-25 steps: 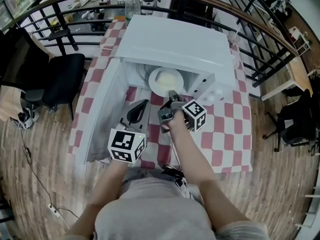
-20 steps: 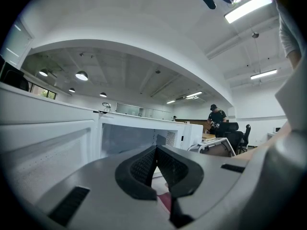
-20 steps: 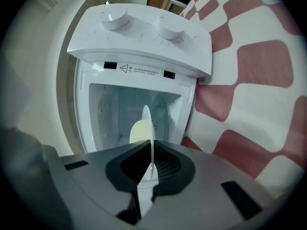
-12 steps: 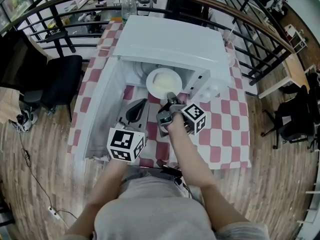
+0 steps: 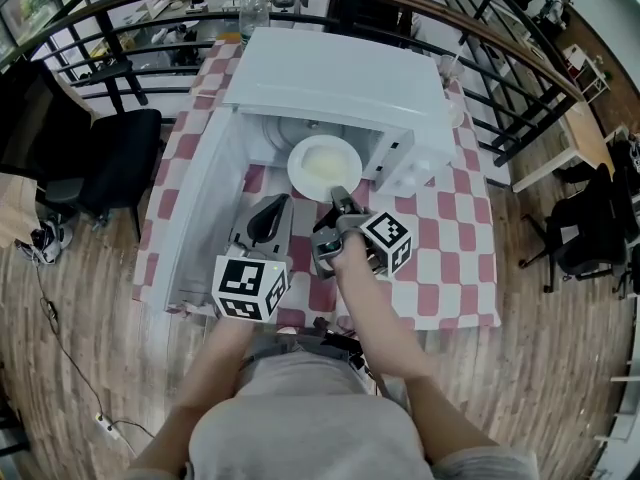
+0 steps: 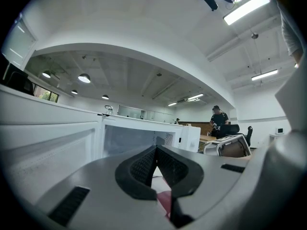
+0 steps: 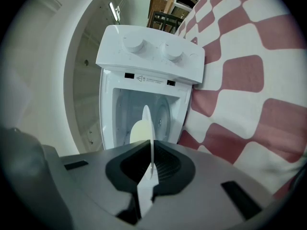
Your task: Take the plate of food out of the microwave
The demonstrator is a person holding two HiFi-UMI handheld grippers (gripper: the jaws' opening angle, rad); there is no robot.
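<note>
The white microwave (image 5: 340, 78) stands on the checked table with its door (image 5: 200, 208) swung open to the left. A white plate (image 5: 322, 163) of pale food sticks out of the cavity mouth, above the tablecloth. My right gripper (image 5: 338, 196) is shut on the plate's near rim. In the right gripper view the plate (image 7: 146, 123) runs edge-on between the pads of that gripper (image 7: 152, 164), with the microwave's cavity (image 7: 144, 104) behind it. My left gripper (image 5: 280, 204) hangs shut and empty beside the door; in its own view the left gripper (image 6: 156, 164) points at the microwave (image 6: 144, 138).
A red-and-white checked cloth (image 5: 450, 248) covers the table. A water bottle (image 5: 252, 3) stands behind the microwave, a clear cup (image 5: 447, 68) at its right. A black chair (image 5: 110, 158) sits left of the table, a curved railing (image 5: 520, 78) behind.
My right gripper has drawn the plate further out of the microwave's cavity toward me. The left gripper has stayed where it was.
</note>
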